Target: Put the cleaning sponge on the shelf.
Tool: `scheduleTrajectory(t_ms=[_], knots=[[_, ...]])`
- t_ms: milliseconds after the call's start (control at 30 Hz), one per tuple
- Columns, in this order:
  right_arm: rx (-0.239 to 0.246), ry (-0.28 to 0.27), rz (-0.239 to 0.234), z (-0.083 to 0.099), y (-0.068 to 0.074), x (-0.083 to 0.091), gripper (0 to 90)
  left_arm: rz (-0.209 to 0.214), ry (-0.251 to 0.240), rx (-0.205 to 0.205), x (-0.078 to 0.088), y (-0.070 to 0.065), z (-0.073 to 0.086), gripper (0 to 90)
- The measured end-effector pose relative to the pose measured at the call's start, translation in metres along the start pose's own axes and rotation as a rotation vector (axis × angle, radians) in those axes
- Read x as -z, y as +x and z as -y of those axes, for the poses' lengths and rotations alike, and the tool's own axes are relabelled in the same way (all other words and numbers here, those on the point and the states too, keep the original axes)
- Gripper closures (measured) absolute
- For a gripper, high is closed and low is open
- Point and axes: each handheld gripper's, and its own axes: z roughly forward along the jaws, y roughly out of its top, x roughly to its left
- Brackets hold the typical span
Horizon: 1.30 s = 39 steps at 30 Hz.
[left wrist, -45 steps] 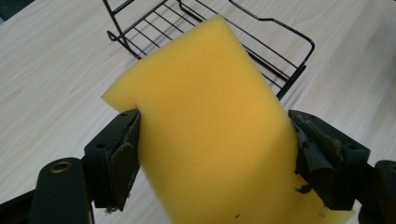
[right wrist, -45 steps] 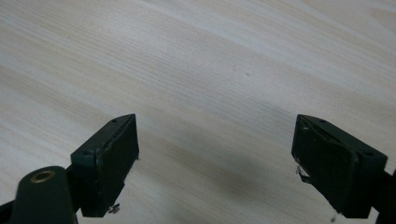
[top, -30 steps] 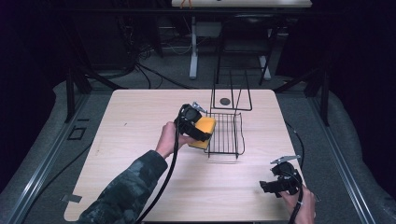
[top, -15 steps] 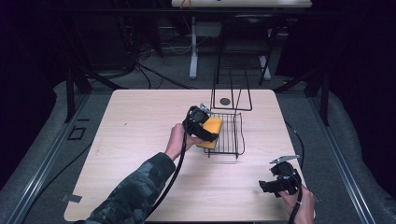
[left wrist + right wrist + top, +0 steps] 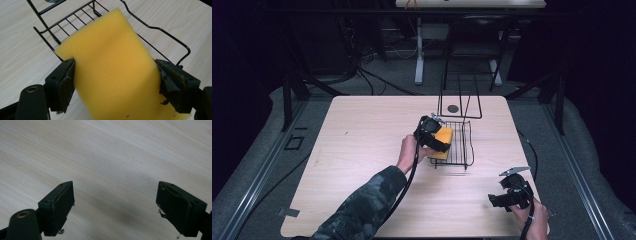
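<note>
Left gripper (image 5: 115, 82) pinching yellow sponge (image 5: 115, 62), moved from rack edge to over wire rack (image 5: 462, 145); probably about to drop it in. Right gripper (image 5: 115, 205) spread, idle.

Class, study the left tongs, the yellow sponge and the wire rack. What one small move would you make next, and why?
Probably lower the left tongs a little and then open them. They are shut on the yellow sponge, which hangs over the wire rack at its near-left part, so a short descent should set it inside. The right tongs hang open over bare table, idle.
</note>
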Motion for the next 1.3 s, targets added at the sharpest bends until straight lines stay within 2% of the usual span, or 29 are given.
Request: scheduleTrajectory(t_ms=[100,133,233,367,667,867,967,1000,1067,1133,1300], knots=[[0.009,0.001,-0.001,0.000,0.001,0.000,14.6,-0.004,-0.005,0.006,-0.002,-0.002,-0.002,20.9],[0.010,0.005,-0.002,0.000,0.001,0.001,14.6,-0.021,-0.003,0.002,-0.006,-0.005,-0.004,20.9],[0.011,0.001,-0.005,0.000,0.001,0.001,14.6,-0.017,-0.011,0.017,-0.010,-0.007,-0.005,21.0],[0.008,0.006,-0.006,0.001,0.001,0.000,14.6,-0.026,-0.003,0.015,-0.021,-0.013,-0.005,21.5],[0.009,0.001,-0.007,0.001,0.000,0.000,14.7,-0.047,0.012,0.052,-0.034,-0.014,-0.005,22.0],[0.013,0.009,-0.005,0.001,0.001,0.000,14.7,-0.050,0.017,0.058,-0.042,-0.019,-0.006,21.9],[0.016,0.008,-0.006,0.002,0.001,0.000,14.7,-0.078,0.018,0.056,-0.047,-0.023,-0.007,21.9],[0.014,0.009,-0.009,0.002,0.002,0.000,14.7,-0.102,0.022,0.053,-0.048,-0.025,-0.007,21.8],[0.016,0.016,-0.008,0.001,0.001,0.000,14.7,-0.096,0.019,0.054,-0.049,-0.026,-0.007,21.8],[0.018,0.016,-0.009,0.001,0.002,0.000,14.7,-0.106,0.008,0.065,-0.050,-0.029,-0.007,21.7],[0.020,0.016,-0.006,0.001,0.003,0.000,14.7,-0.133,0.012,0.060,-0.053,-0.037,-0.008,20.2]])
